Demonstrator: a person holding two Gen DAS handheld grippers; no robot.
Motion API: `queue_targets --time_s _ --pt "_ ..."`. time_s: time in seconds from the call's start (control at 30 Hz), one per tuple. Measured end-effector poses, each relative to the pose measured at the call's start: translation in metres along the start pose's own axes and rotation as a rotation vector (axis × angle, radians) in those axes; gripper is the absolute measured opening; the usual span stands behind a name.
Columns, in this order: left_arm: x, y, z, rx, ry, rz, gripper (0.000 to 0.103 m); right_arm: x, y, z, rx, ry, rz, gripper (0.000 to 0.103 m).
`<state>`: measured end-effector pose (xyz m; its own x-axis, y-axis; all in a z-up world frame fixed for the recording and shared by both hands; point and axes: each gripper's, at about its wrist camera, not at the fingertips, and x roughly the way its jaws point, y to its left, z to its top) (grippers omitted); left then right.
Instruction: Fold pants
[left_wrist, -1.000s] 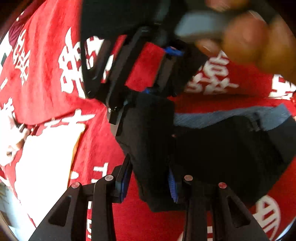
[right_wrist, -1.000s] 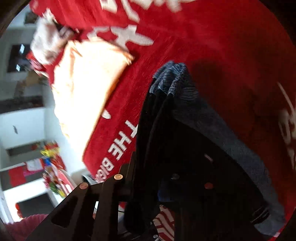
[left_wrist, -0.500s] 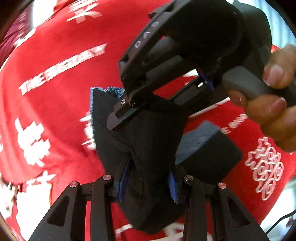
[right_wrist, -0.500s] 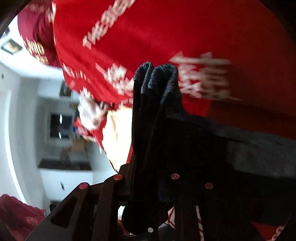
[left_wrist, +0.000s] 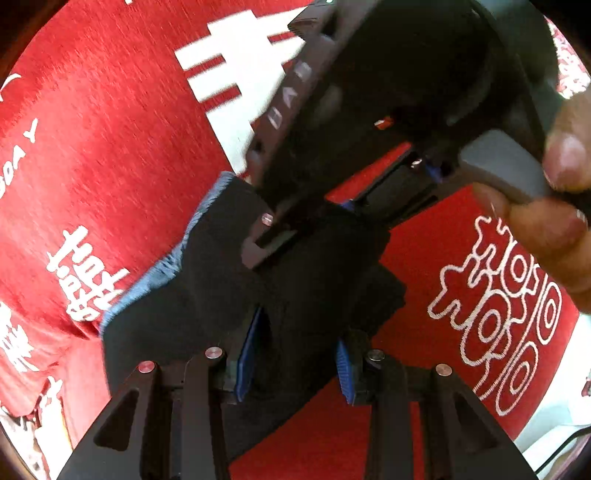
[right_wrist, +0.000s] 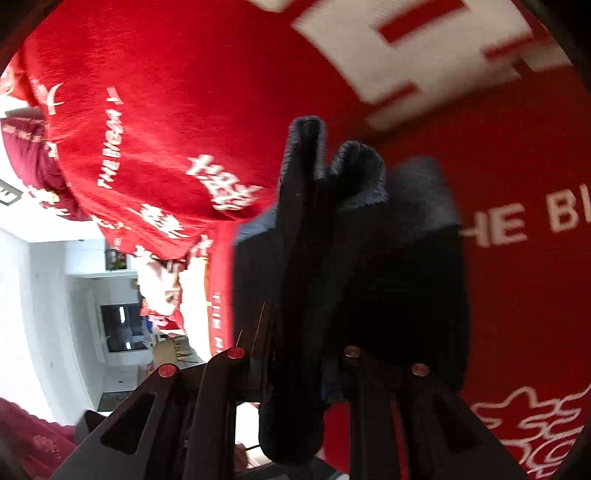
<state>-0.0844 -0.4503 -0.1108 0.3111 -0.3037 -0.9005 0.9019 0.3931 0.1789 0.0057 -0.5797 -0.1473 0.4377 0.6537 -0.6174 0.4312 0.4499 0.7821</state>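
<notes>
The dark pants (left_wrist: 177, 317), with a blue-grey edge, hang bunched between both grippers above the red cloth. My left gripper (left_wrist: 295, 362) is shut on a thick fold of the pants between its blue pads. In the left wrist view the right gripper (left_wrist: 317, 218) comes in from the upper right, held by a hand, and is shut on the same bundle just above. In the right wrist view my right gripper (right_wrist: 295, 373) is shut on a folded edge of the pants (right_wrist: 314, 206), which stands up between its fingers.
A red cloth with white lettering (left_wrist: 110, 129) covers the surface below and also fills the right wrist view (right_wrist: 166, 110). A white room with shelves (right_wrist: 55, 295) shows at the left of the right wrist view. The cloth's edge (left_wrist: 554, 413) shows at the lower right.
Both grippers have swung with the pants, so the cloth's lettering has shifted in both views. The right gripper looms closer and larger in the left wrist view. Both grips held.
</notes>
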Motion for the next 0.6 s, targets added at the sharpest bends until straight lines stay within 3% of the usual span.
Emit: queue_targets --time_s 0.07,0.17,0.23,0.3,0.47,0.6 --pt "0.005 -0.003 -0.001 0.0 0.022 0.009 0.037 0.005 -0.008 0.002 -0.001 0.009 -0.014 0.022" --pt "0.004 0.004 -0.003 -0.043 0.058 -0.025 0.054 0.006 -0.008 0.006 -0.017 0.018 -0.042 0.024" --pt "-0.004 0.018 -0.007 -0.1 0.074 -0.066 0.054 0.007 -0.007 0.006 -0.028 0.024 -0.081 0.033" --pt "-0.012 0.026 -0.012 -0.125 0.082 -0.068 0.054 0.001 -0.004 0.0 -0.028 0.026 -0.107 0.05" --pt "-0.036 0.066 -0.023 -0.257 0.08 -0.014 0.054 -0.017 -0.006 -0.014 -0.006 -0.002 -0.105 0.05" --pt "-0.033 0.097 -0.028 -0.323 0.108 0.063 0.055 -0.03 -0.003 -0.02 -0.012 -0.014 -0.09 0.05"
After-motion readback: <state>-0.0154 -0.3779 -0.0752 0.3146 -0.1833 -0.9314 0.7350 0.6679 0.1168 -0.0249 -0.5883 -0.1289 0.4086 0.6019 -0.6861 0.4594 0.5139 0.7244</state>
